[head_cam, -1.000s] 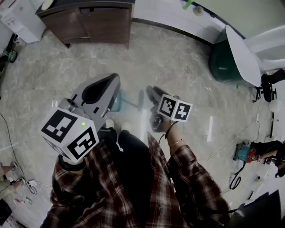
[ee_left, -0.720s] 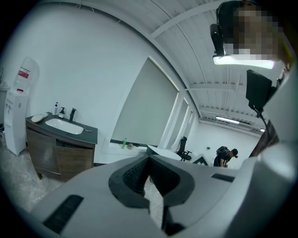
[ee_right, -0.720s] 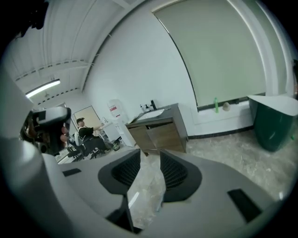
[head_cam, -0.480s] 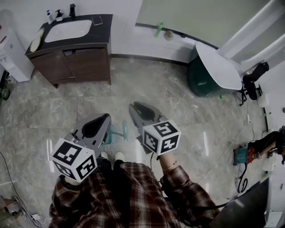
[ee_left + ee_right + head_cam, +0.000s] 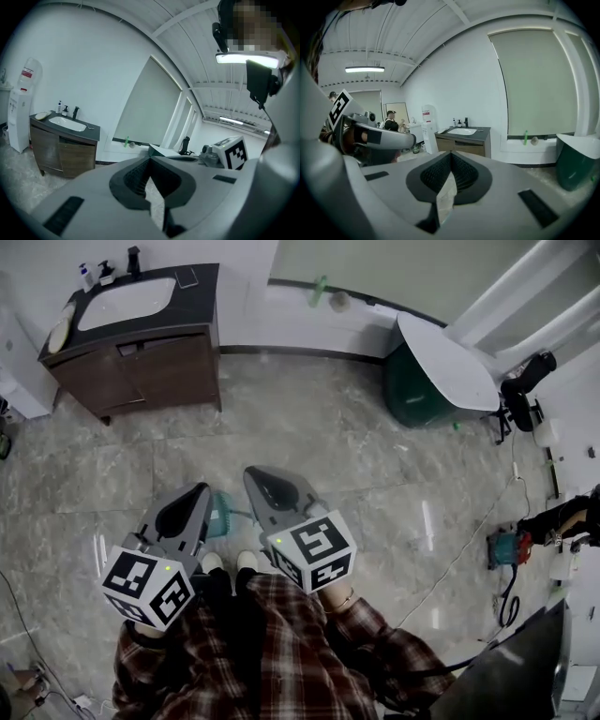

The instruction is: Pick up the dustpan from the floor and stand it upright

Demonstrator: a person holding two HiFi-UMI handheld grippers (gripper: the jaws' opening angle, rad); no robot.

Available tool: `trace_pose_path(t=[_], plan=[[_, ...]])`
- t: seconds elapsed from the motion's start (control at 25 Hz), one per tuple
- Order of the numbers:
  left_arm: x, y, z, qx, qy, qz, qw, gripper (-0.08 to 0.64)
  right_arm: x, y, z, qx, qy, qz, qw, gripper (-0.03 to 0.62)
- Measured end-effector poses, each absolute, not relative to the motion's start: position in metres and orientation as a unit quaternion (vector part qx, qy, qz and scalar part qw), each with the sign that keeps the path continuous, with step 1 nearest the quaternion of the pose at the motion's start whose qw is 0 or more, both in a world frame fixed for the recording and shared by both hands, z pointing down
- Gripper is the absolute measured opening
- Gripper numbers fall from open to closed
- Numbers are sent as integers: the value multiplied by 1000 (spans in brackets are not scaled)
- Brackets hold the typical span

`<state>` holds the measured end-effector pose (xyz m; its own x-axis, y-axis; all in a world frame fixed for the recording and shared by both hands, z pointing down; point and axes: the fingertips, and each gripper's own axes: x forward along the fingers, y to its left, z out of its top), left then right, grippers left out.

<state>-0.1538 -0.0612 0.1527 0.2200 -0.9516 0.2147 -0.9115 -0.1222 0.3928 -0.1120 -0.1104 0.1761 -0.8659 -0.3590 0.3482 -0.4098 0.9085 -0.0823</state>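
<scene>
The teal dustpan sits on the marbled floor, well apart from the sink cabinet and on the person's side of it. It is partly hidden, so I cannot tell its pose. The left gripper hangs just beside it, on the side nearer the cabinet, clenched on nothing. The right gripper is on the dustpan's far side from the cabinet. Its jaws have just been closing and now meet empty.

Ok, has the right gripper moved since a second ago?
Yes. Against the teal dustpan on the floor, the right gripper has risen toward the head camera; its jaws have just closed on nothing.
</scene>
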Motion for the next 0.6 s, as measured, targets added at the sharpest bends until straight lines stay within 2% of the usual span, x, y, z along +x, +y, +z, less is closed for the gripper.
trace_pose_path(t=[0.6], plan=[[-143, -54, 158, 746, -627, -42, 219, 0, -94, -115, 196, 204, -956, 109, 179, 10]])
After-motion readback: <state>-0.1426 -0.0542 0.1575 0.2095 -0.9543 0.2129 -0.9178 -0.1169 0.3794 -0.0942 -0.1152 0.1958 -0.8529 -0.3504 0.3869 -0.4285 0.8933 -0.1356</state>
